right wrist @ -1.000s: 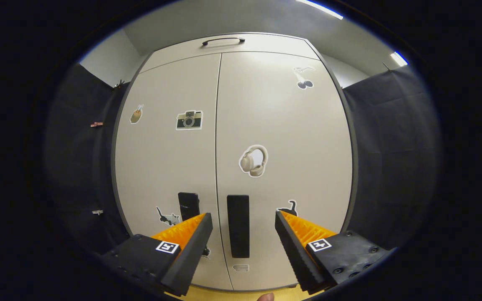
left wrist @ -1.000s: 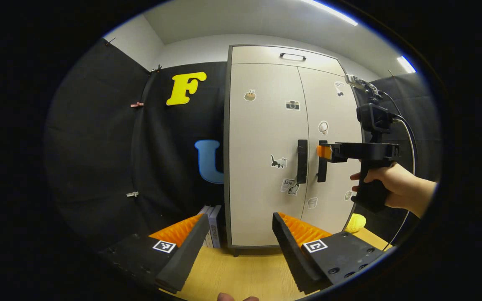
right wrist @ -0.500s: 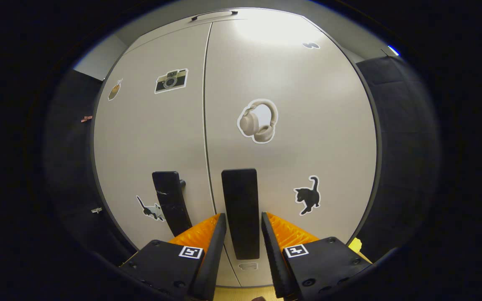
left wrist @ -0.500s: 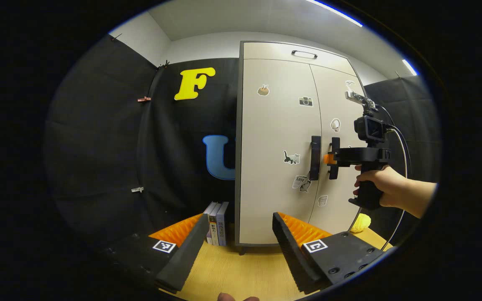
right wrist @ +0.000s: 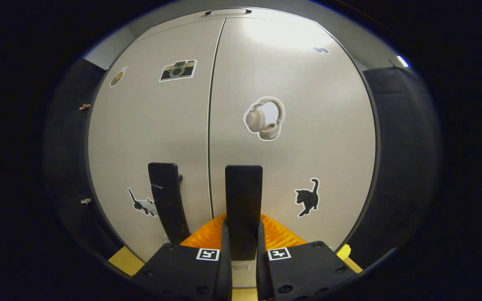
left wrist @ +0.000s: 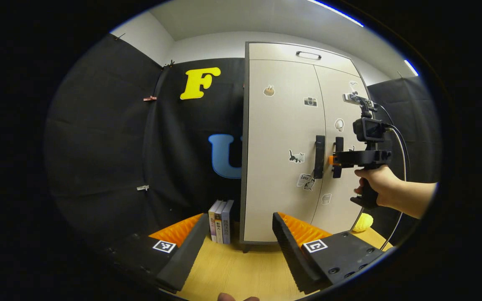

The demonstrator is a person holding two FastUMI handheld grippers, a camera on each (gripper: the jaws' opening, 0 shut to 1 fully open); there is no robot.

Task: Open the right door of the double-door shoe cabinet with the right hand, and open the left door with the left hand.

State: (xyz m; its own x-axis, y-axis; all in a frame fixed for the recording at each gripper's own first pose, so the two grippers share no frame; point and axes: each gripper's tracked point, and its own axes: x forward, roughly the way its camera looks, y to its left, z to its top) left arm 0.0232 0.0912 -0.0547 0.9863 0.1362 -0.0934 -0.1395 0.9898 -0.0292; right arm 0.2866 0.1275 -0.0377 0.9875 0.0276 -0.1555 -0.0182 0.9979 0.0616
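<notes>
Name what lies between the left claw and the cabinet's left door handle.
Nothing solid: in the left gripper view the open left claw hangs back over bare wooden table, with open air up to the left door handle.

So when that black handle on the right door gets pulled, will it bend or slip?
Probably neither. The black bar-shaped right door handle looks rigid, and the right hand-held gripper clamps it from both sides. The beige right cabinet door looks flat and stiff, so it likely swings whole.

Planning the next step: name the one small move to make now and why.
Probably pull the right tongs straight back: they look clamped on the right door's handle, and both doors are shut, seam closed. The left tongs hang open, away from the cabinet.
</notes>
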